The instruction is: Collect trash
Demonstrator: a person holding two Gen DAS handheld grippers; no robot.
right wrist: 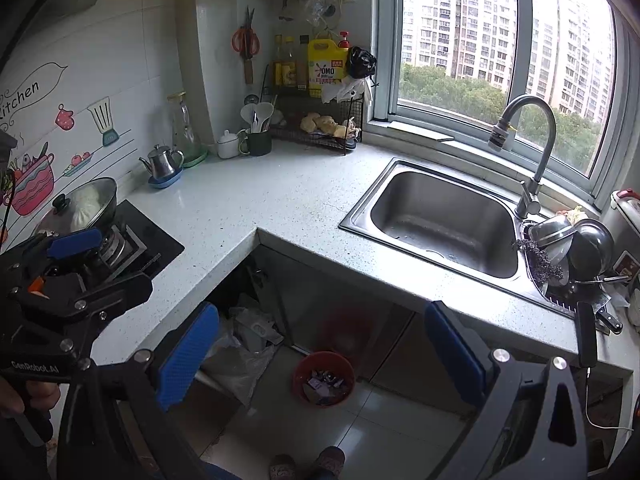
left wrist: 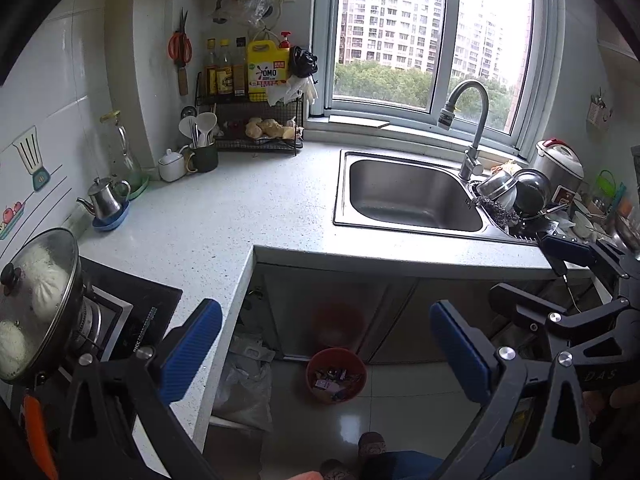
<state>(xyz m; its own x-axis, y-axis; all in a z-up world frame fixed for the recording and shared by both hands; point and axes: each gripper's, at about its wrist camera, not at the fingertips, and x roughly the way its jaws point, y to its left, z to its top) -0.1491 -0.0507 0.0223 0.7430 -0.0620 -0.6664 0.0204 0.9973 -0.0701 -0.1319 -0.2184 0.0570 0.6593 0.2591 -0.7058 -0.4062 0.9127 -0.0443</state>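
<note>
A red trash bin [left wrist: 336,376] [right wrist: 324,378] stands on the tiled floor below the counter corner, with several wrappers inside. My left gripper [left wrist: 326,354] is open with nothing between its blue pads, held high above the bin. My right gripper [right wrist: 322,356] is also open and holds nothing, at about the same height. In the right wrist view the left gripper [right wrist: 108,264] appears at the left over the stove; in the left wrist view the right gripper [left wrist: 532,276] appears at the right by the counter edge. No loose trash shows on the white speckled countertop [left wrist: 240,216] [right wrist: 280,200].
Steel sink [left wrist: 340,188] [right wrist: 352,220] with faucet [right wrist: 532,128] and stacked bowls [right wrist: 576,244] to its right. Lidded pot [left wrist: 36,300] on the stove. Kettle [right wrist: 162,164], utensil mug and bottle rack [left wrist: 256,120] at the back. Plastic bags [right wrist: 240,356] in the open cabinet. Person's slippers [right wrist: 308,464] below.
</note>
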